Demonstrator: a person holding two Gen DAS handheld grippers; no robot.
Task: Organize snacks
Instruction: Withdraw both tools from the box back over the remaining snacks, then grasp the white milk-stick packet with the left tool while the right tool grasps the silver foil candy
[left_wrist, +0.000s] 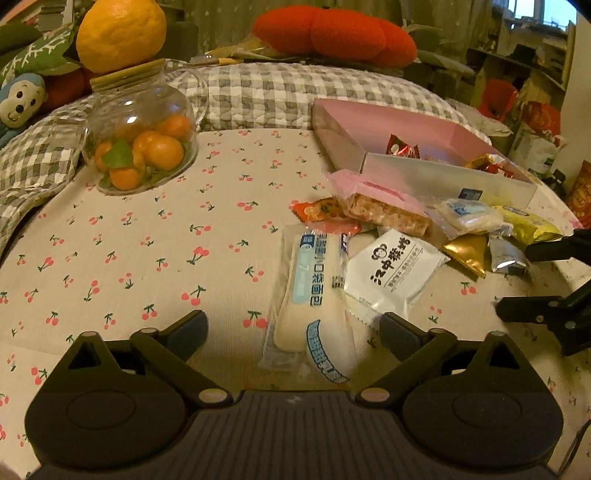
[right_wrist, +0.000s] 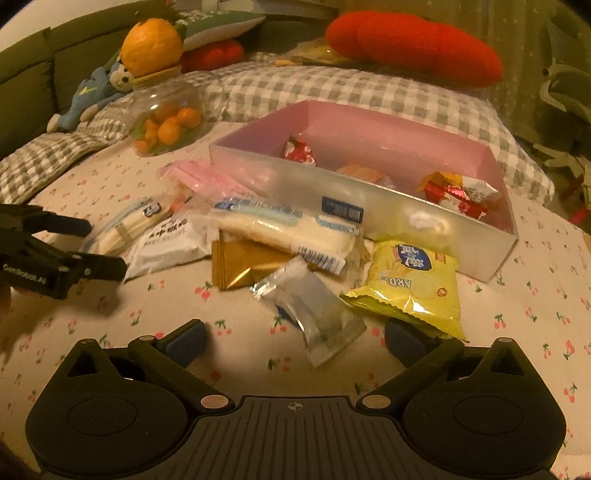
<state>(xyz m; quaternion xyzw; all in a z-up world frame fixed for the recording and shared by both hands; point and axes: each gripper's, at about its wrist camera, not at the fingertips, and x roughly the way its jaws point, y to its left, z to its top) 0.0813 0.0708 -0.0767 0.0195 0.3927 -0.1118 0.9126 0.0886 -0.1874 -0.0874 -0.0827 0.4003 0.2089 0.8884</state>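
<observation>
Holding few snacks: pink box (right_wrist: 388, 147), red-white wrappers (right_wrist: 458, 194) inside, orange one possibly too. Glass jar (left_wrist: 138, 129) filled with small oranges. Snack pile (right_wrist: 258, 243) heaped against box front. Long bread packet (left_wrist: 314, 295) framed by wide-open left gripper (left_wrist: 293, 328), nothing gripped. Silver packet (right_wrist: 317, 314) between spread right gripper (right_wrist: 293, 334) jaws, untouched. Yellow chip bag (right_wrist: 413, 284) seen clearly only from right wrist.

We see the open box (right_wrist: 369, 206) on the bed (right_wrist: 147, 306), wrapped snacks (right_wrist: 280, 236) heaped before it and a few snacks inside it, the jar (right_wrist: 166, 122) of fruit to its left, cushions (right_wrist: 413, 44) behind.
</observation>
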